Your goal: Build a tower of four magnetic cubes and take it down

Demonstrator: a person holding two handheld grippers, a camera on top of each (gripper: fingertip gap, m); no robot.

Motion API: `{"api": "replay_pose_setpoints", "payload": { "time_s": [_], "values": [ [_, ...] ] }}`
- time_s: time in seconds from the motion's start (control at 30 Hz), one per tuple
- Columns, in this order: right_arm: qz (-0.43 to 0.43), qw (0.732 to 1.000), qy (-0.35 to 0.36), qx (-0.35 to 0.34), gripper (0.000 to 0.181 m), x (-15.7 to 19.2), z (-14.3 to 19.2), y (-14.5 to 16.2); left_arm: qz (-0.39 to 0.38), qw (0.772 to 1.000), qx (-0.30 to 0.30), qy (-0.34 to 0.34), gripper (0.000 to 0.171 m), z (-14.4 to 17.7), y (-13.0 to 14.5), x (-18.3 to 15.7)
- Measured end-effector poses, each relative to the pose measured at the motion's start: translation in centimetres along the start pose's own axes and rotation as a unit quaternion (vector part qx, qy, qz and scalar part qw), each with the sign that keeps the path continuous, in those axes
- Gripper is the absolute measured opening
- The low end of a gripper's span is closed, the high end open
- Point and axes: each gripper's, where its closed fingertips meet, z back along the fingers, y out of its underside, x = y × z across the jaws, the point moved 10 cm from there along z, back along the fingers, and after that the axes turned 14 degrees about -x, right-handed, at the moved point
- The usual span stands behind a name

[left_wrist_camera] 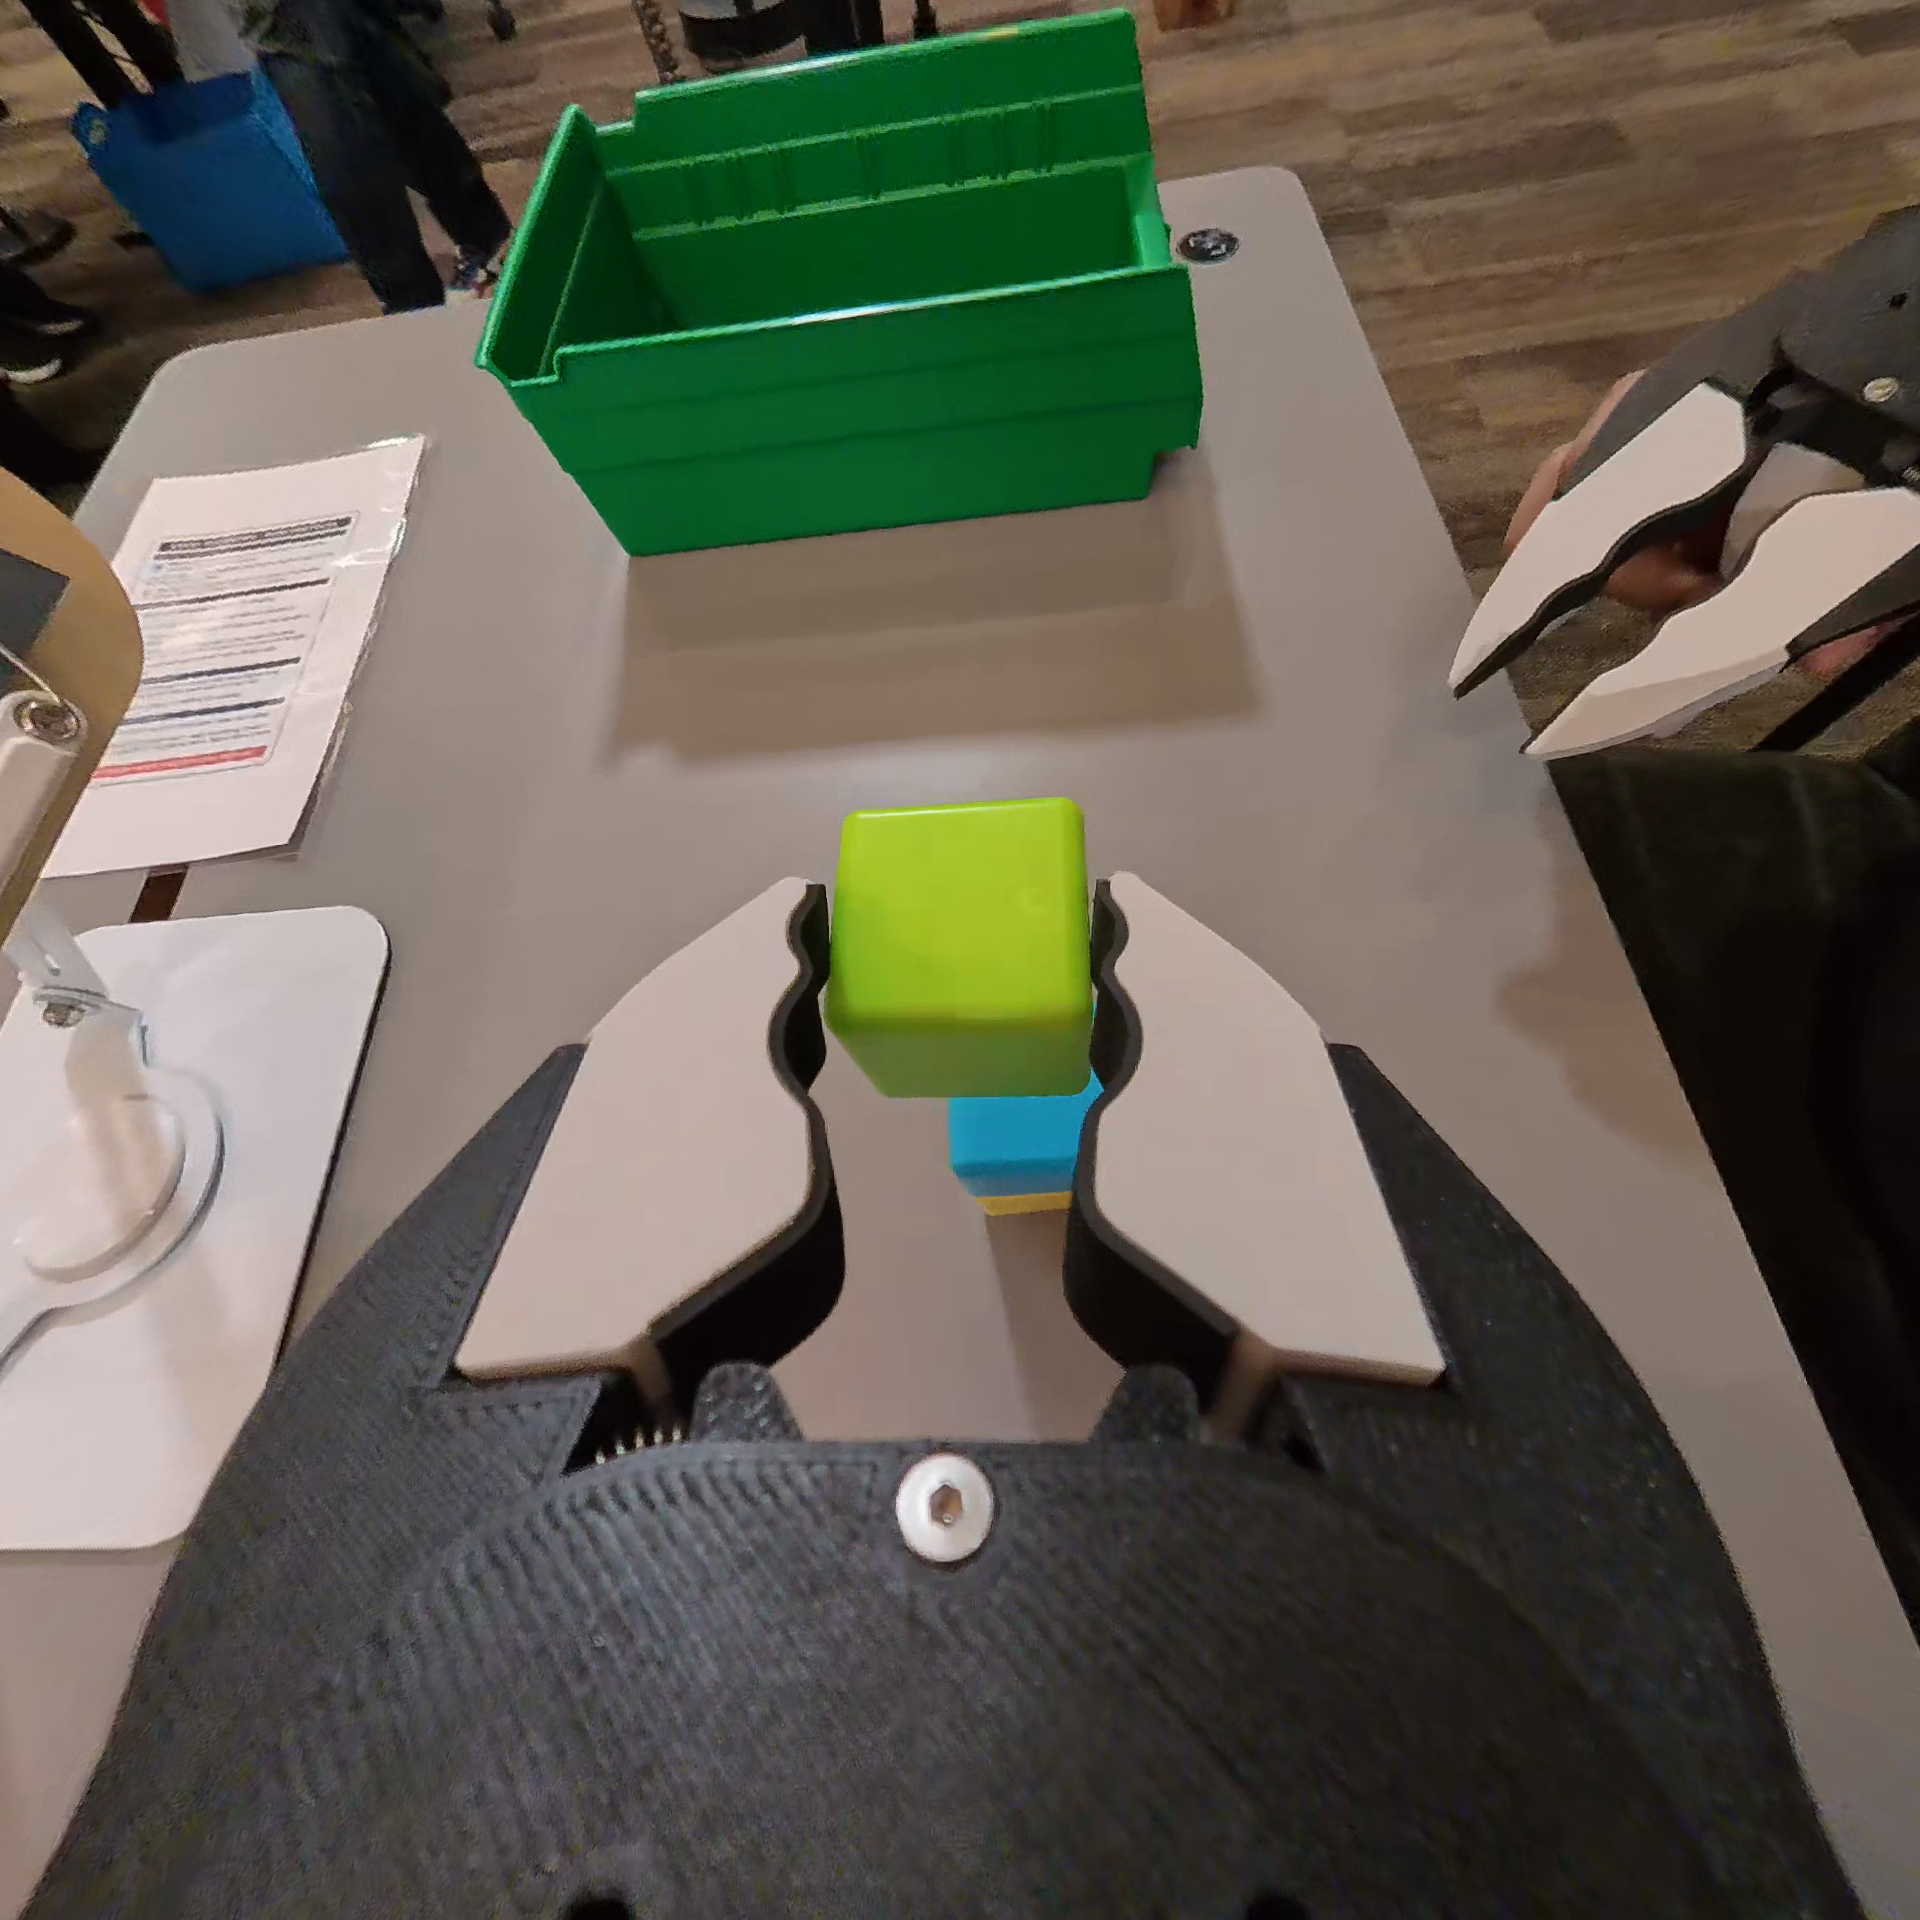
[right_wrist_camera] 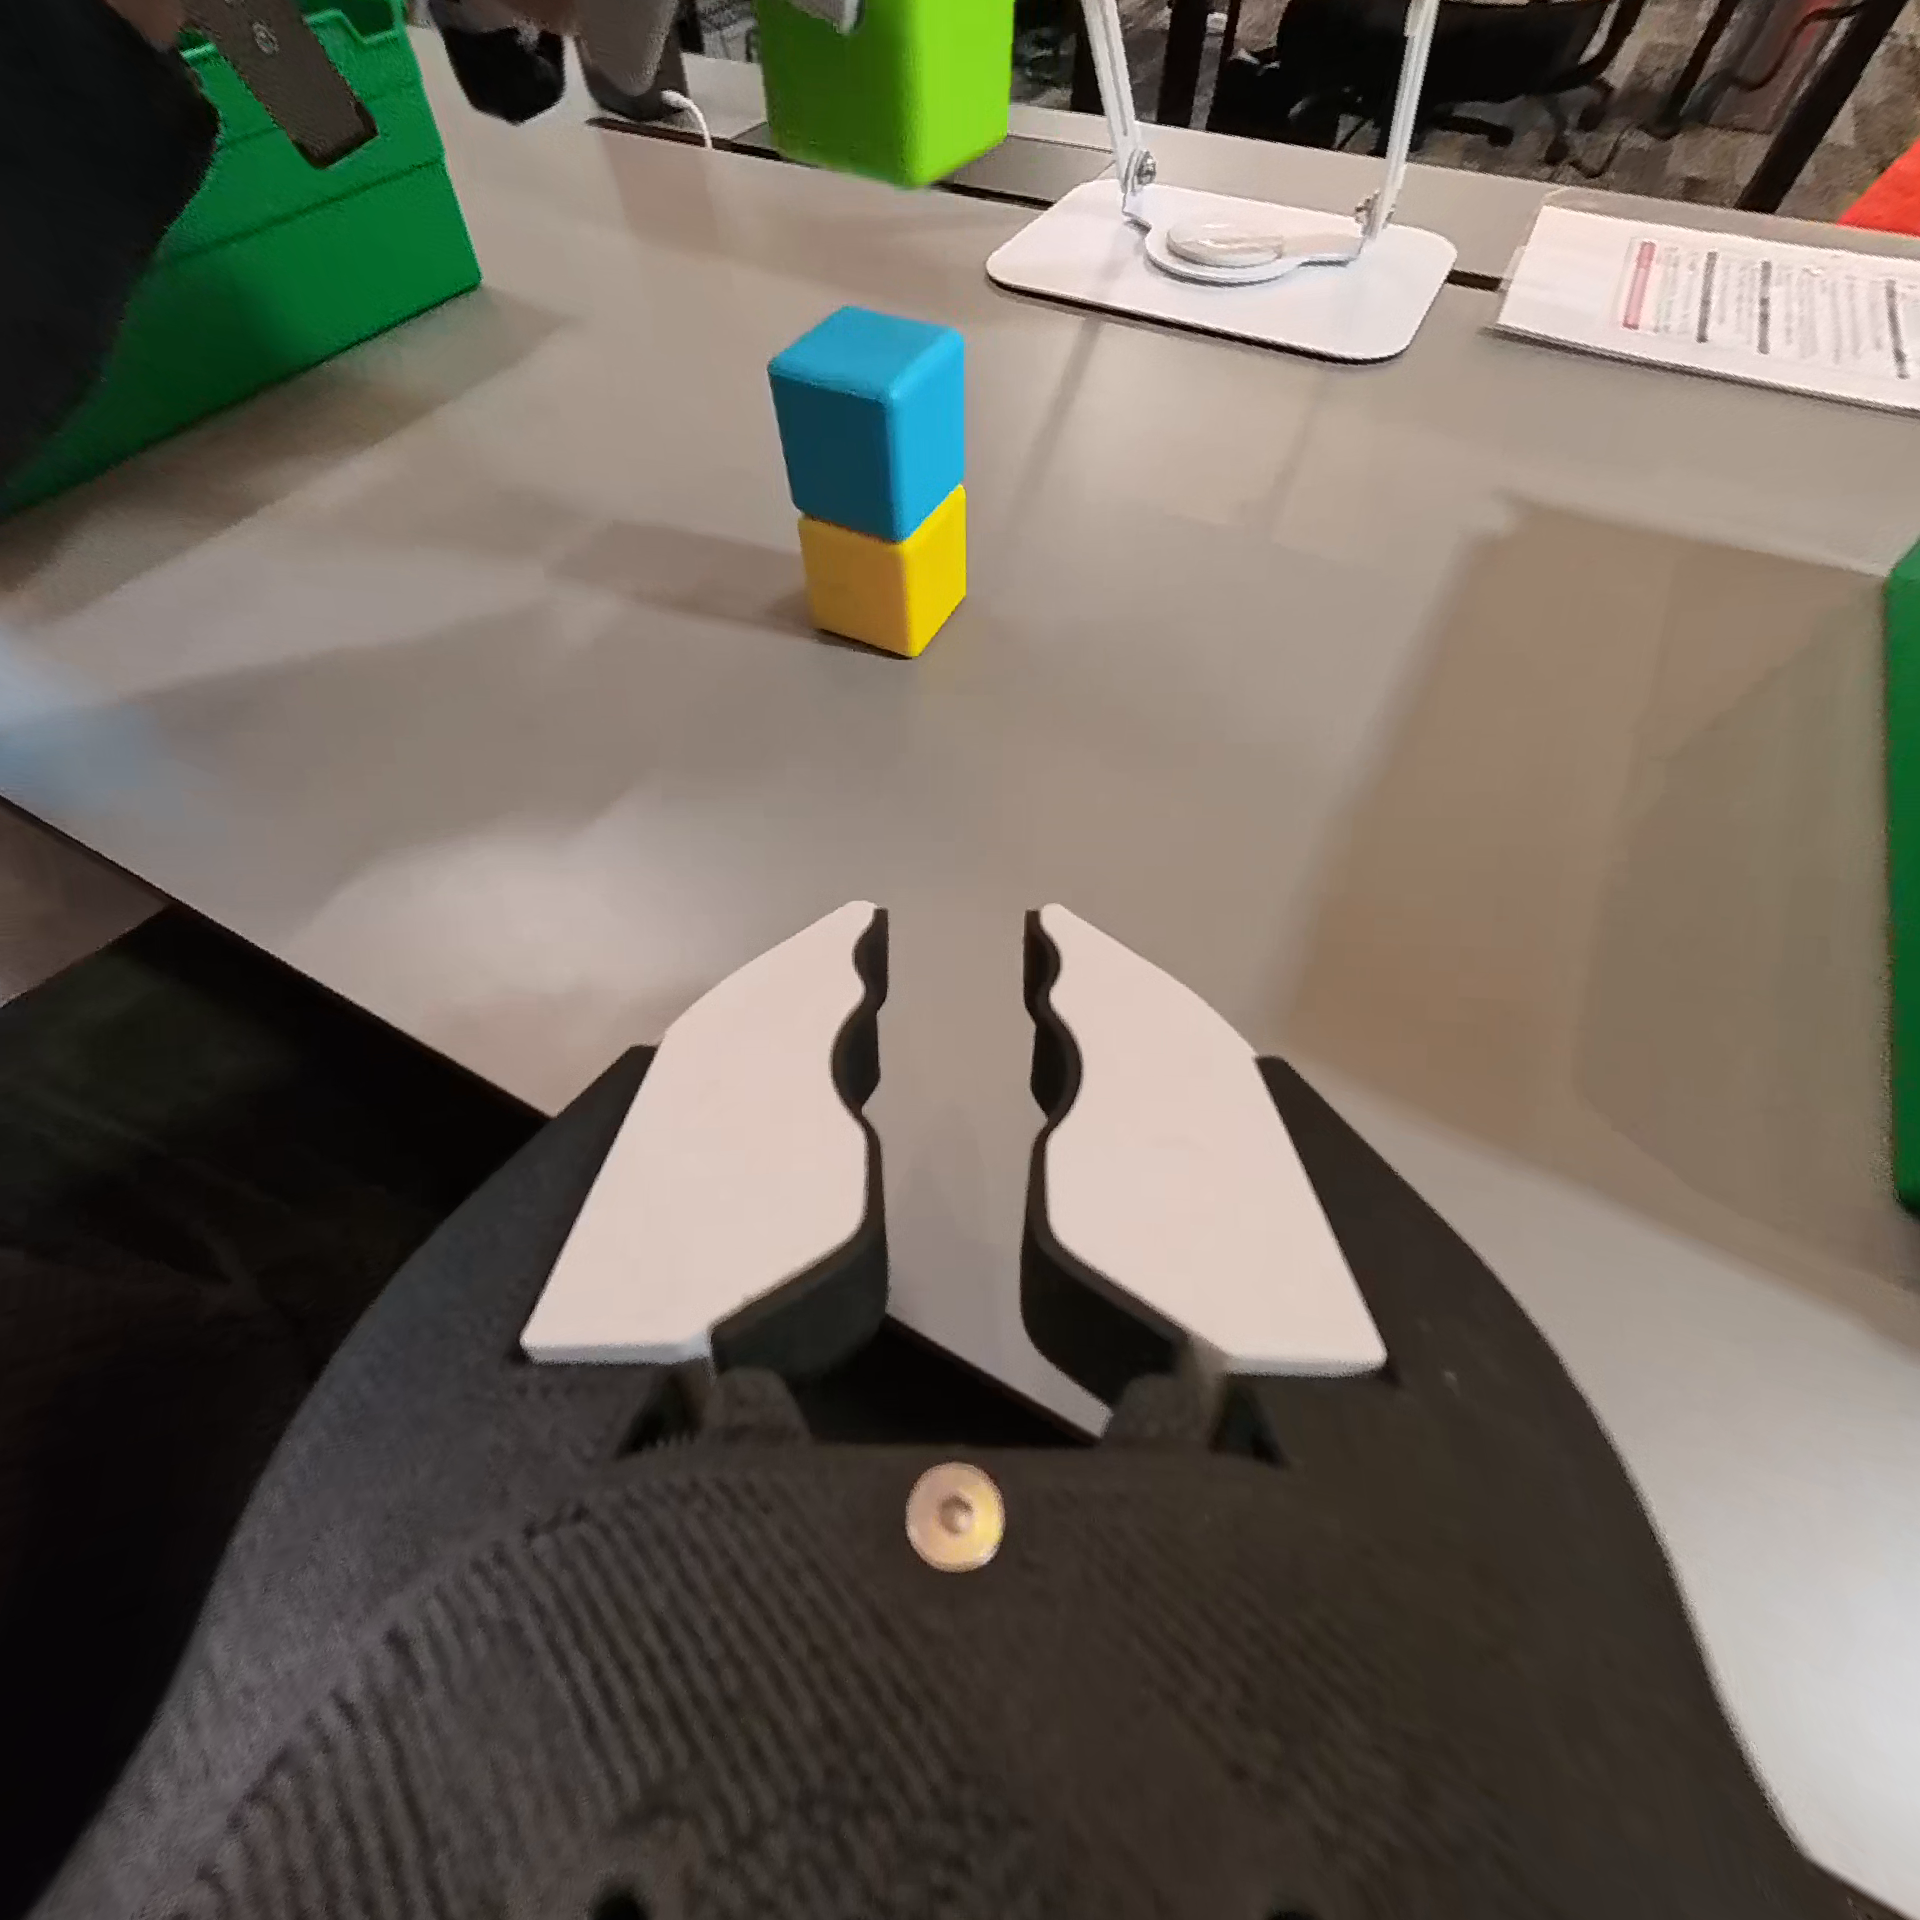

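My left gripper (left_wrist_camera: 961,894) is shut on a lime green cube (left_wrist_camera: 961,935) and holds it in the air above a small stack. The stack is a blue cube (right_wrist_camera: 868,416) on a yellow cube (right_wrist_camera: 883,571), standing on the grey table (right_wrist_camera: 1351,675). In the left wrist view the blue cube (left_wrist_camera: 1013,1138) and a strip of the yellow cube (left_wrist_camera: 1023,1205) show below the held cube. The lime cube also shows at the top of the right wrist view (right_wrist_camera: 888,83). My right gripper (right_wrist_camera: 956,920) is open and empty, over the table's near edge, apart from the stack.
A green plastic bin (left_wrist_camera: 852,416) stands at the far side of the table. A white lamp base (left_wrist_camera: 187,1195) and a printed sheet (left_wrist_camera: 229,644) lie at the left. Another green object (right_wrist_camera: 1903,883) sits at the right edge of the right wrist view. My hands' fingertips stand some 20 cm from each other.
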Motion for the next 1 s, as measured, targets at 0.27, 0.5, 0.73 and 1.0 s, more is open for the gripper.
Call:
{"api": "replay_pose_setpoints", "payload": {
  "time_s": [0.27,0.5,0.73,1.0],
  "values": [
    [0.010,1.000,-0.026,0.000,0.025,0.7,-1.3,-0.3,0.005,0.999,0.001,-0.036,0.051,0.4,1.6,-0.9],
    [0.010,0.999,-0.039,0.001,0.025,0.9,-1.9,-0.4,0.011,1.000,-0.005,-0.029,0.051,0.0,2.1,-1.2],
    [0.010,0.999,-0.040,0.002,0.025,0.9,-2.0,-0.4,0.010,1.000,-0.009,-0.018,0.051,0.2,2.0,-1.5],
    [0.009,0.999,-0.042,0.001,0.025,1.0,-2.0,-0.5,0.011,1.000,-0.002,-0.011,0.051,-0.1,2.3,-1.6]
  ]
}}
